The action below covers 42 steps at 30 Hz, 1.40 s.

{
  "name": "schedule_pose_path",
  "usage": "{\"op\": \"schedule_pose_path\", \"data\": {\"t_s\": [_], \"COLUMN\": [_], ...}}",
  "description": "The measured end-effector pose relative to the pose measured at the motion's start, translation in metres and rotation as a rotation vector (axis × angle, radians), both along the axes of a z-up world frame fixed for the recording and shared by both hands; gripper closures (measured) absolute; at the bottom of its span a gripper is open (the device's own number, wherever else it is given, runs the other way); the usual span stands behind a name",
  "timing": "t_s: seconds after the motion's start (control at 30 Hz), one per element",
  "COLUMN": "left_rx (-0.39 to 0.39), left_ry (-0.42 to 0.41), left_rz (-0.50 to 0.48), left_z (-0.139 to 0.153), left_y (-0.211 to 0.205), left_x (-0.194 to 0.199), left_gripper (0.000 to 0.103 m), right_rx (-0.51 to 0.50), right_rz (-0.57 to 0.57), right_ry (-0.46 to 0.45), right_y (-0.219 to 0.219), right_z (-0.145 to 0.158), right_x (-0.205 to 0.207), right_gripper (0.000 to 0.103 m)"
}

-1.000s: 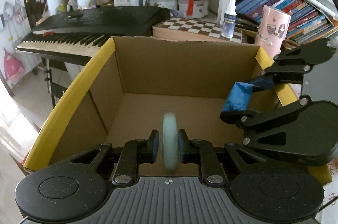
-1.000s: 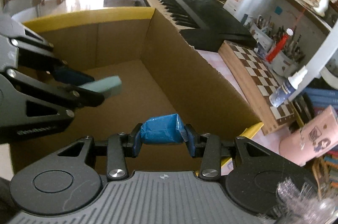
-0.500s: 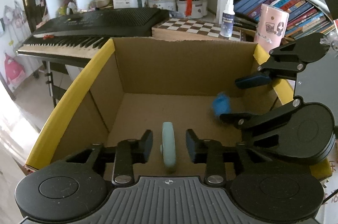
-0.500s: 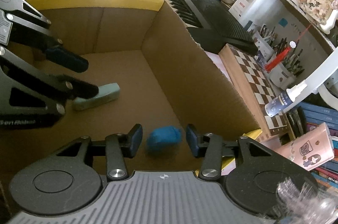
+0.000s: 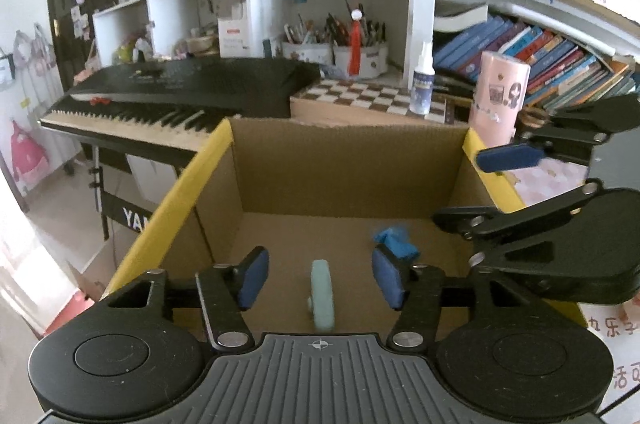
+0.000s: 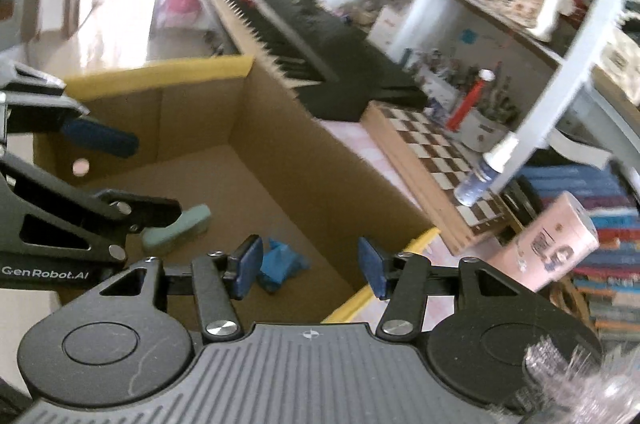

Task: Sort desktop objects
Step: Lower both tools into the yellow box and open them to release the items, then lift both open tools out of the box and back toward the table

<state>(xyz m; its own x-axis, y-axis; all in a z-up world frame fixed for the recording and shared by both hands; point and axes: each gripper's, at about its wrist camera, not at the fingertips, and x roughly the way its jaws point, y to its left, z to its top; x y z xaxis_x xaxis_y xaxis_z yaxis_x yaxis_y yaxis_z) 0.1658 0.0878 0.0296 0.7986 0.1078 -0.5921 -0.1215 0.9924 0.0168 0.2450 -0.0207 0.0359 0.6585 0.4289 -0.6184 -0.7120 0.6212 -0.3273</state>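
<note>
- The box [image 5: 344, 168] stands open in front of the shelves; it is the place where the desk things go, so both grippers hang above its inside.
- The left gripper [image 5: 320, 274] has wide jaws that have just been opening, and nothing is pressed between its pads. The green piece [image 5: 322, 294] lies on the box floor below, seen in the gap between the fingers but not touching them.
- The right gripper [image 6: 310, 266] also has its jaws apart and they have just been opening. The blue wad [image 6: 280, 264] rests on the floor of the box near the left finger, free of both pads.
- In the right view the green piece [image 6: 178, 228] and the blue wad lie near each other, both inside the box.
- My judgement: both things are delivered, and the open jaws are so that the grippers can leave the box without dragging anything out.
- The keyboard [image 5: 180, 92] and chessboard [image 5: 372, 100] behind the box are not touched.
</note>
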Motion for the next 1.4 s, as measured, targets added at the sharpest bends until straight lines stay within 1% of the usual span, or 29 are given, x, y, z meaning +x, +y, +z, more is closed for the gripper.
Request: {"op": "schedule_pose_path", "data": {"t_s": [0.1, 0.2, 0.27, 0.37, 0.47, 0.67, 0.93, 1.2, 1.4], "left_rx": [-0.002, -0.009, -0.010, -0.007, -0.006, -0.030, -0.012, -0.016, -0.031], "left_ry": [-0.019, -0.036, -0.047, -0.064, -0.073, -0.071, -0.102, -0.096, -0.058], "left_rz": [0.010, 0.019, 0.021, 0.017, 0.011, 0.003, -0.038, -0.060, -0.052], "left_z": [0.004, 0.008, 0.010, 0.011, 0.011, 0.010, 0.012, 0.009, 0.002], "left_y": [0.005, 0.009, 0.011, 0.012, 0.013, 0.019, 0.014, 0.013, 0.016], "left_x": [-0.009, -0.015, -0.020, -0.026, -0.032, -0.044, -0.063, -0.084, -0.107], "left_gripper": [0.037, 0.035, 0.032, 0.031, 0.030, 0.030, 0.026, 0.026, 0.026], "right_rx": [0.067, 0.138, 0.188, 0.246, 0.277, 0.309, 0.332, 0.329, 0.304], "right_rz": [-0.070, -0.146, -0.200, -0.283, -0.338, -0.414, -0.504, -0.524, -0.516], "right_ry": [0.000, 0.009, 0.017, 0.014, 0.016, 0.037, 0.048, 0.041, 0.082], "right_y": [-0.009, -0.019, -0.027, -0.037, -0.043, -0.050, -0.058, -0.059, -0.053], "right_z": [0.008, 0.016, 0.021, 0.025, 0.025, 0.019, 0.014, 0.011, 0.002], "right_x": [-0.009, -0.018, -0.024, -0.036, -0.047, -0.066, -0.096, -0.128, -0.150], "right_gripper": [0.051, 0.050, 0.050, 0.050, 0.050, 0.051, 0.051, 0.051, 0.051]}}
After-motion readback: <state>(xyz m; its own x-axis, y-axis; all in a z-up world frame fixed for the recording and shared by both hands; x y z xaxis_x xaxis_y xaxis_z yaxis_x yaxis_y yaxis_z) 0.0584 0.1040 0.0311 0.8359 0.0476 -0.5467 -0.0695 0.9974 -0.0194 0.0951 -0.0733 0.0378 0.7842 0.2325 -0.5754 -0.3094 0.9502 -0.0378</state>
